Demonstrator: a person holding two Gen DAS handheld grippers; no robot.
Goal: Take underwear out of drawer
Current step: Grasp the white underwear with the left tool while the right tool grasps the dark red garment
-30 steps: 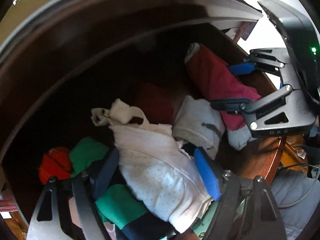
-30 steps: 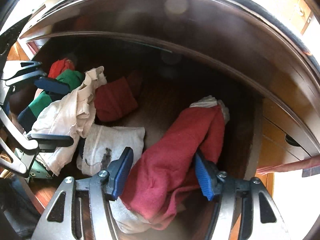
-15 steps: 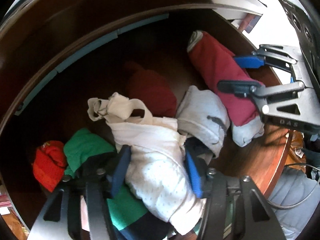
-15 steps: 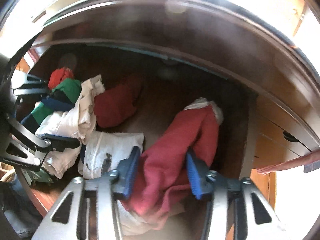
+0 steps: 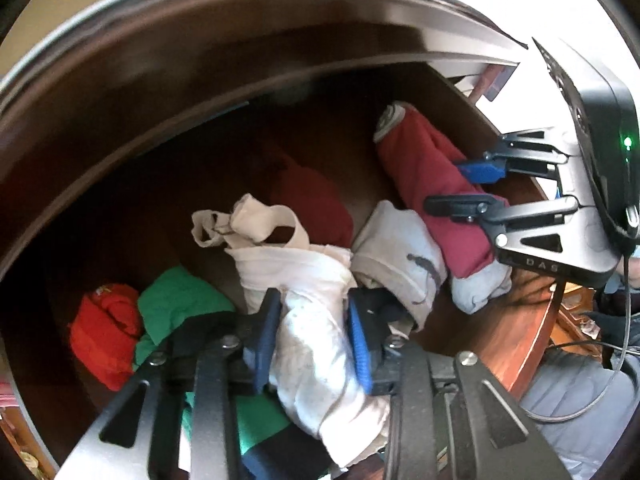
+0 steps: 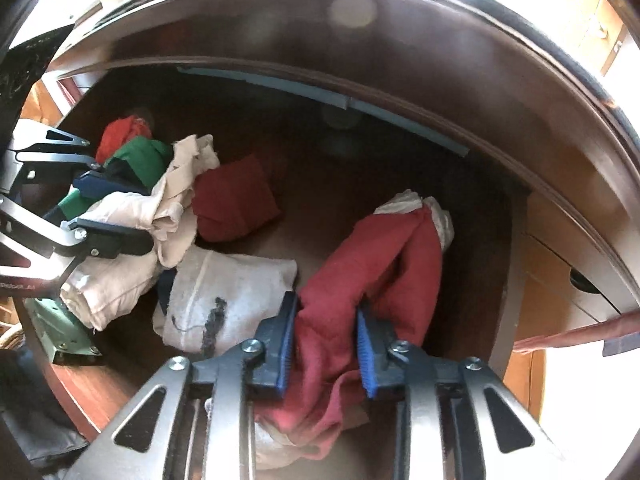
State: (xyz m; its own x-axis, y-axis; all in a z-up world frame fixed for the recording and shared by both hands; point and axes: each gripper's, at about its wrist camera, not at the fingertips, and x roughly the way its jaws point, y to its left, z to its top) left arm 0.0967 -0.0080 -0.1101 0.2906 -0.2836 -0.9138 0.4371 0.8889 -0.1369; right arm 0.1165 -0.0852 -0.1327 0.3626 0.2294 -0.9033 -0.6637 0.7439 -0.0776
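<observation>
1. At the lower left of the left wrist view, an orange-red garment (image 5: 106,332) lies in the dark wooden drawer (image 5: 516,340), touching a green one (image 5: 176,306).
2. At lower centre, the left gripper (image 5: 314,340) is closing, its blue pads pressing a white dotted underwear piece (image 5: 316,344).
3. At the upper right, the right gripper (image 5: 468,188) is closing on crimson underwear (image 5: 432,184); its own view shows both pads (image 6: 286,344) pinching the cloth.

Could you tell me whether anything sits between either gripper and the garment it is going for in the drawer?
Nothing visible does. The left gripper is closing on the cream underwear and the right gripper on the red underwear, cloth already between the pads.
</observation>
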